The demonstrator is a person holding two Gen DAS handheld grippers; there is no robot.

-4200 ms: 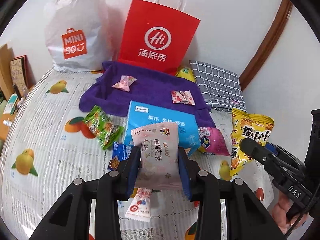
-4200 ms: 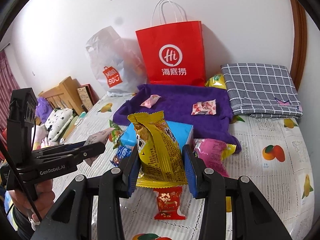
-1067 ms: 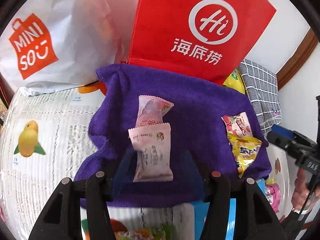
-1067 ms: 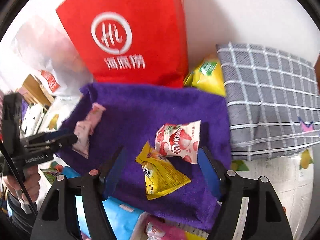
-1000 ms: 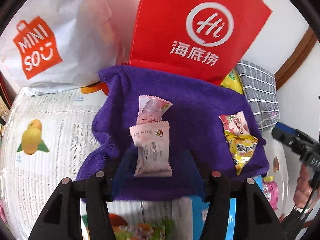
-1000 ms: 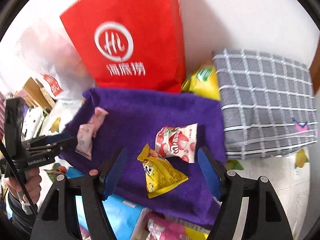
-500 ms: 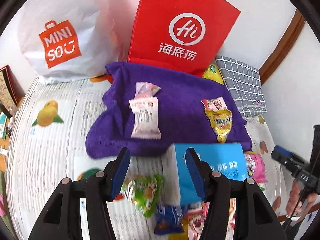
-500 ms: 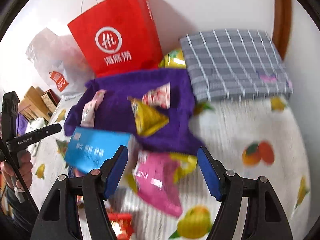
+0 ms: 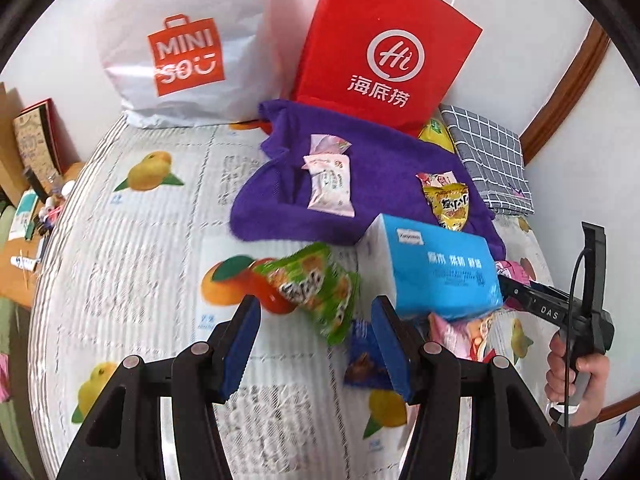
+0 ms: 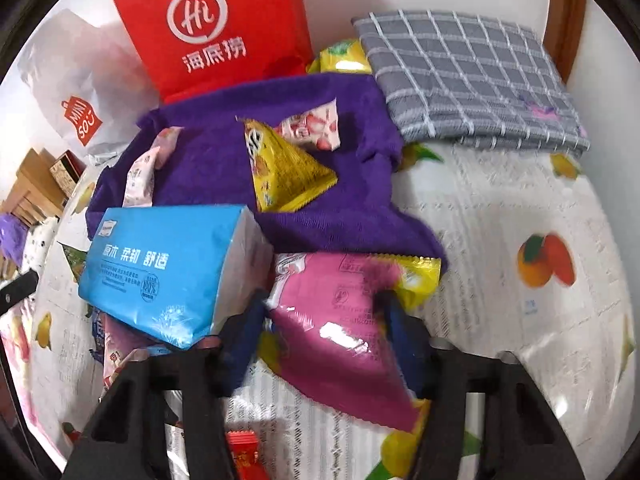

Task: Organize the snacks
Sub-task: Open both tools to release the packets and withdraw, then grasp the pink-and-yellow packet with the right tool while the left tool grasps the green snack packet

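- At the far left of the left wrist view a white Miniso bag (image 9: 180,44) stands against the wall on the fruit-print bedspread (image 9: 132,248)
- The left gripper (image 9: 316,334) hangs over the bedspread with its jaws standing apart and nothing between the pads; a green snack packet (image 9: 312,290) lies just beyond them, untouched
- A dark blue snack packet (image 9: 362,360) lies by the right pad
- Behind, a purple towel (image 9: 380,184) carries two pink-white packets (image 9: 330,184) on its left part, and a yellow packet (image 9: 448,202) overlapping a strawberry-print packet (image 9: 438,179) on its right part
- A red paper bag (image 9: 384,48) stands at the towel's back edge
- A blue tissue pack (image 9: 436,270) rests at the towel's front edge
- In the right wrist view the right gripper (image 10: 322,338) has just been closing its jaws; a pink snack bag (image 10: 340,320) lies between the blurred pads, and whether they press on it I cannot tell
- A grey checked cloth (image 10: 468,76) lies folded at the right, beside the towel
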